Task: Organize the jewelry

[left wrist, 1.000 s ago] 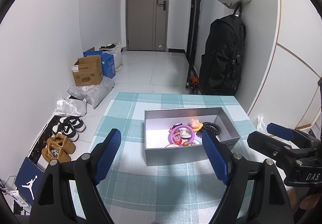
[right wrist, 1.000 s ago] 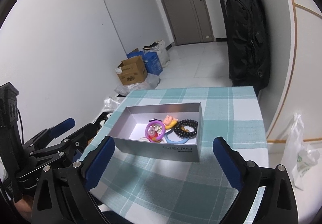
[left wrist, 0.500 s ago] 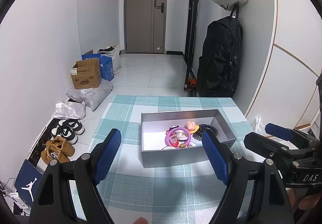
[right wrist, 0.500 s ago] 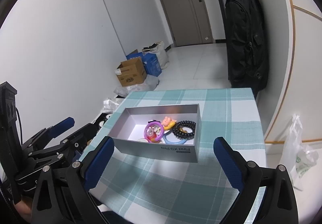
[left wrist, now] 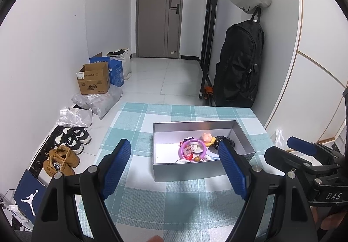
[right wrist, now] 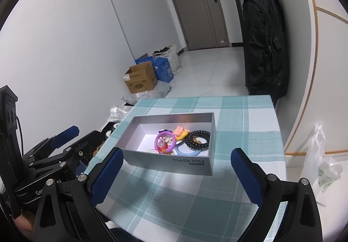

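Both my grippers hang over the table, empty.

My left gripper (left wrist: 174,168) and right gripper (right wrist: 177,173) are spread wide, short of the box (right wrist: 174,160) on the checked cloth (right wrist: 239,137). Inside it (all at one end) lie a purple ring (right wrist: 164,140), black bead bracelet (right wrist: 198,139) and pig charm (right wrist: 180,131).

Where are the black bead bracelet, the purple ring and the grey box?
black bead bracelet (right wrist: 198,140), right wrist view, on its near beads.
purple ring (right wrist: 164,141), right wrist view, on its middle.
grey box (right wrist: 174,158), right wrist view, on its near wall.
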